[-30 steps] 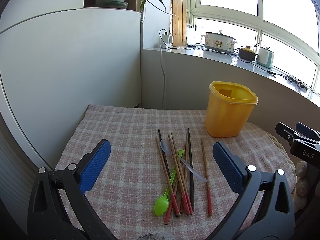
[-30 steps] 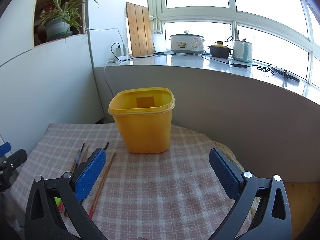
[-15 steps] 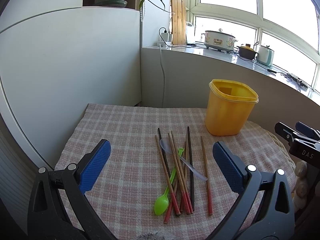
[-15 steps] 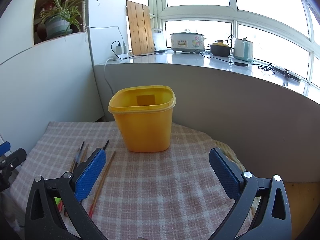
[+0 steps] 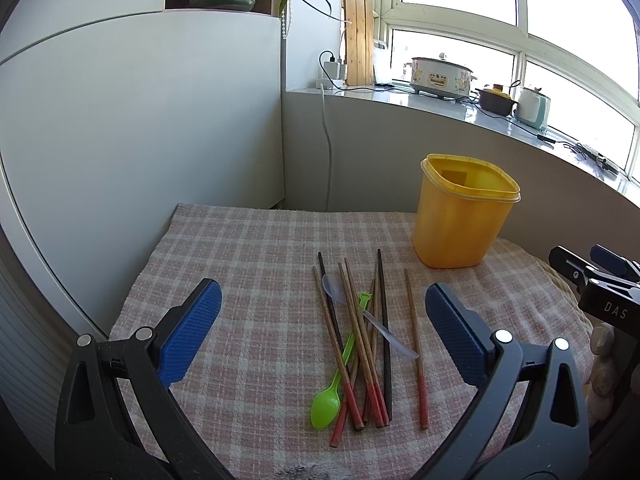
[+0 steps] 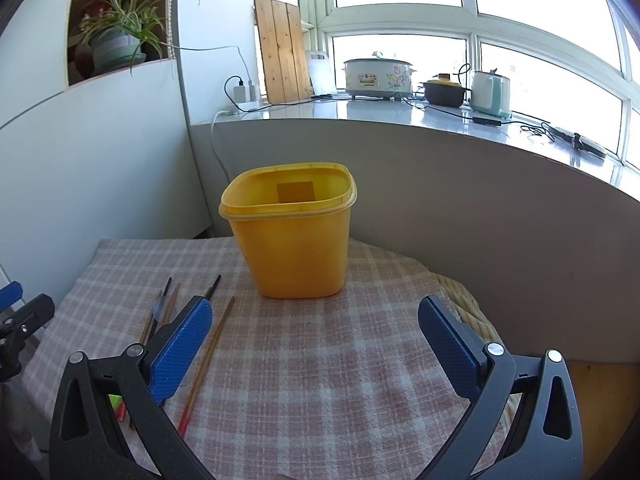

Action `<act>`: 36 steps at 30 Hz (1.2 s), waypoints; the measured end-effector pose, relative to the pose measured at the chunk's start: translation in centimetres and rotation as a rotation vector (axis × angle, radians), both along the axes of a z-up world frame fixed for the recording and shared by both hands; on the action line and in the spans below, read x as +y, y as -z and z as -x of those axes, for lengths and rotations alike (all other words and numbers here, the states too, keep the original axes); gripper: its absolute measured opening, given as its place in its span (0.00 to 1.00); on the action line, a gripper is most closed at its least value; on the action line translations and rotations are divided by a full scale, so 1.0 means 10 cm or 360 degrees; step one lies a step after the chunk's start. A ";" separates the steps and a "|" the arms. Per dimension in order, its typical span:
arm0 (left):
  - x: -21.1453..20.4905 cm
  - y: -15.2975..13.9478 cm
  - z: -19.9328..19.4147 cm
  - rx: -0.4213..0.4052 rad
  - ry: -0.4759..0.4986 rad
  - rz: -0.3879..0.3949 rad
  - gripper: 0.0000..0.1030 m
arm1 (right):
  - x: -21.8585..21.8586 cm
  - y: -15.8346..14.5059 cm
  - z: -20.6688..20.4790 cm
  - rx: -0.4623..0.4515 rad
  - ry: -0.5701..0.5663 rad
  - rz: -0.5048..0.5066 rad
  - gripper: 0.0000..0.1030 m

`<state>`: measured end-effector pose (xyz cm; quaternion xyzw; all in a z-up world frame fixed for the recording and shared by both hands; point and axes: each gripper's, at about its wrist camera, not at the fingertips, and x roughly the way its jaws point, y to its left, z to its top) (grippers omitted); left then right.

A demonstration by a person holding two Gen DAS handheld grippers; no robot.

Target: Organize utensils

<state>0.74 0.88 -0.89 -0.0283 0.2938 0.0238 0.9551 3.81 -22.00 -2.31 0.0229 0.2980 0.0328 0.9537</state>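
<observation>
A loose pile of chopsticks (image 5: 362,340) with red tips, a green spoon (image 5: 332,392) and a clear spoon (image 5: 360,312) lies on the checked cloth (image 5: 248,264). A yellow tub (image 5: 460,216) stands upright and open behind the pile to the right; it also shows in the right wrist view (image 6: 292,236). My left gripper (image 5: 320,336) is open and empty, held above the pile. My right gripper (image 6: 316,340) is open and empty, in front of the tub, with some chopsticks (image 6: 208,340) by its left finger.
A white cabinet wall (image 5: 140,140) borders the table on the left and a grey ledge wall (image 6: 440,200) runs behind. A cooker (image 6: 378,78), pot and kettle stand on the sill. The other gripper shows at the right edge of the left wrist view (image 5: 600,284).
Both views have drifted slightly; the tub sits a little lower in the right wrist view. Both grippers stay open and nothing on the cloth has moved.
</observation>
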 end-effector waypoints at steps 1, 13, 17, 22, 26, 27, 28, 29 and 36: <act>0.00 0.00 0.00 0.0001 -0.0001 0.0001 1.00 | 0.00 0.00 -0.01 0.0001 0.0000 0.0000 0.99; -0.02 0.06 -0.01 0.0017 -0.0005 -0.0004 1.00 | -0.01 0.03 -0.02 0.0026 0.0001 -0.0019 0.99; -0.02 0.08 -0.03 0.0035 -0.0010 0.0005 1.00 | 0.00 0.06 -0.03 0.0043 -0.0003 -0.0022 0.99; -0.04 0.12 -0.04 0.0058 -0.0003 -0.0010 1.00 | -0.01 0.10 -0.05 0.0078 0.0004 -0.0033 0.99; -0.03 0.14 -0.04 0.0065 -0.0004 -0.0007 1.00 | -0.01 0.12 -0.07 0.0094 0.0004 -0.0043 0.99; -0.03 0.15 -0.05 0.0069 -0.0007 -0.0006 1.00 | 0.00 0.12 -0.07 0.0095 0.0002 -0.0044 0.99; -0.02 0.15 -0.05 0.0070 -0.0012 -0.0006 1.00 | 0.01 0.12 -0.07 0.0096 0.0001 -0.0043 0.99; -0.01 0.17 -0.05 0.0070 -0.0017 -0.0005 1.00 | 0.01 0.13 -0.07 0.0095 -0.0001 -0.0042 0.99; 0.18 0.33 -0.13 0.0147 0.0000 -0.0023 1.00 | 0.05 0.18 -0.06 0.0022 -0.0083 -0.0111 0.99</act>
